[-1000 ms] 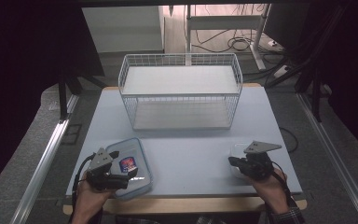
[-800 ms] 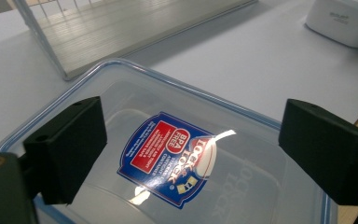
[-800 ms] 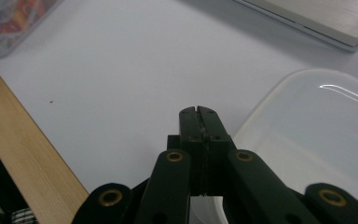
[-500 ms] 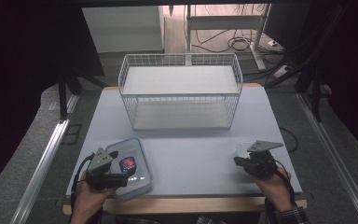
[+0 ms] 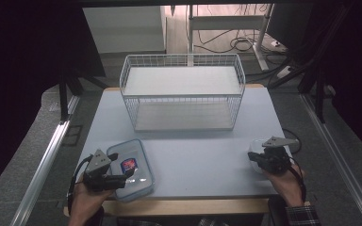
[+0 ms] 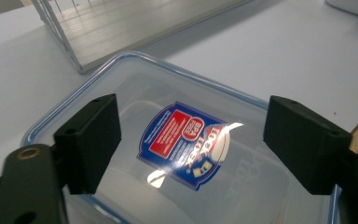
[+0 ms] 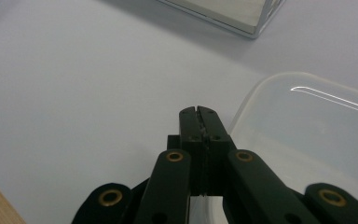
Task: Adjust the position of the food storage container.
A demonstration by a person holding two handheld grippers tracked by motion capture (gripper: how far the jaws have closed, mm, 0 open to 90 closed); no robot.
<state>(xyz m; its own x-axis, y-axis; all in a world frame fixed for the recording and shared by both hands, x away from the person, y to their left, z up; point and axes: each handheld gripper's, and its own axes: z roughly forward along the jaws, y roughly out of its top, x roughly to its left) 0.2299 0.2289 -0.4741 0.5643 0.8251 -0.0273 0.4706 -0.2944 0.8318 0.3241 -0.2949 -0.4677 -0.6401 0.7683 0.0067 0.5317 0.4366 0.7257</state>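
A clear plastic lid [image 5: 134, 169] with a blue rim and a red-and-blue sticker lies flat at the table's front left. My left gripper [image 5: 122, 173] hovers low over the lid [image 6: 186, 140]. Its jaws have just been closing but still stand wide, with the sticker between the pads [image 6: 91, 140] and neither pad pressing on the lid. At the front right, my right gripper [image 5: 256, 159] is shut with nothing in it. A clear plastic container [image 5: 255, 149] sits just by its tips. In the right gripper view that container [image 7: 307, 135] lies right of the closed right gripper [image 7: 199, 112].
A white wire basket [image 5: 181, 60] with a pale board as its floor stands at the back middle of the grey table [image 5: 198, 150]. The table's wooden front edge [image 5: 193, 206] runs just ahead of both hands. Dark floor and metal rails flank the table.
My right hand has drifted to the right, toward the table's front right corner, still shut. The left hand has stayed over the lid, its jaws a little narrower.
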